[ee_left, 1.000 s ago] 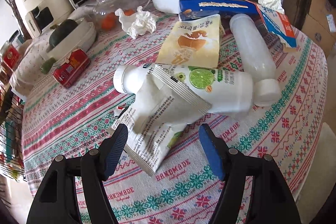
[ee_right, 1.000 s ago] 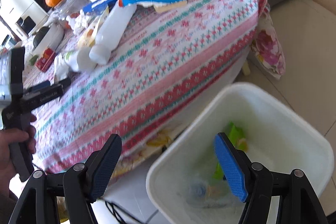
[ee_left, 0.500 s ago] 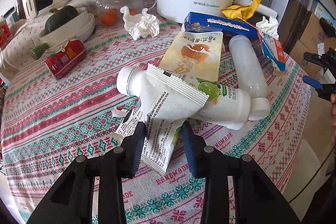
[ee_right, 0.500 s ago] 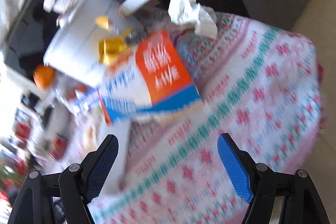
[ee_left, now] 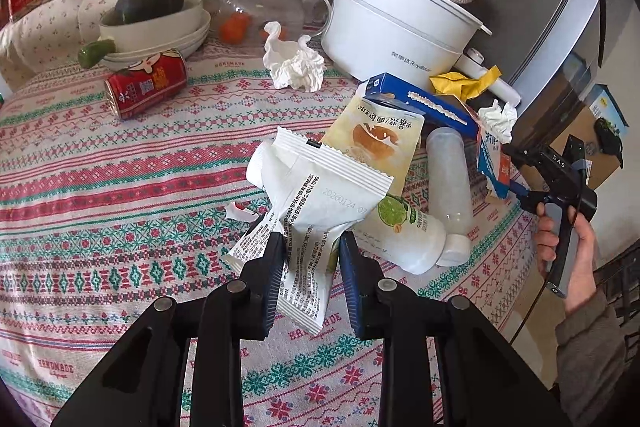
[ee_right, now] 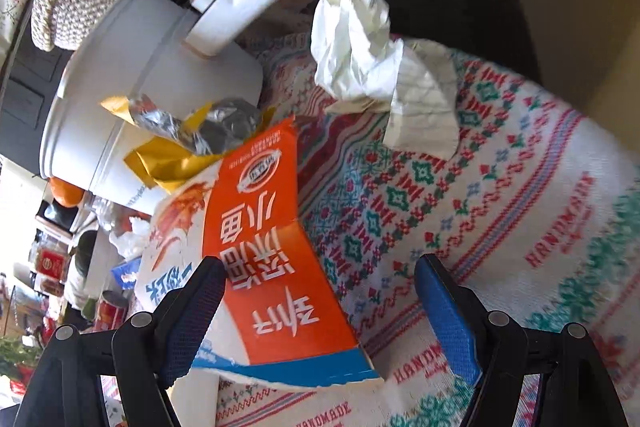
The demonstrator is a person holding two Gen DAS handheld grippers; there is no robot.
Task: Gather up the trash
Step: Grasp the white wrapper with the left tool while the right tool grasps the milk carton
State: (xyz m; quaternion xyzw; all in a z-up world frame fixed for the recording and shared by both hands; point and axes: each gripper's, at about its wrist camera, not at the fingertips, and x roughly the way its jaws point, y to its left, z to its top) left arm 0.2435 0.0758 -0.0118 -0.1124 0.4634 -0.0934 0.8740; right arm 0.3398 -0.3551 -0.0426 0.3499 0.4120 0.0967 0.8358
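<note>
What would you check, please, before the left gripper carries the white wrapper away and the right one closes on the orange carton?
1. Left gripper jaws have just been closing; pads press the white wrapper: ok.
2. Wrapper lifted off the lime bottle behind it: cannot tell, they overlap in view.
3. Right gripper jaws wide open: ok.
4. Orange carton between the right jaws: ok, its flap lies between them, against the left-hand pad.
5. Yellow wrapper beside the carton out of the jaws' path: ok.
6. Trash bin within reach: cannot tell, not in view.
</note>
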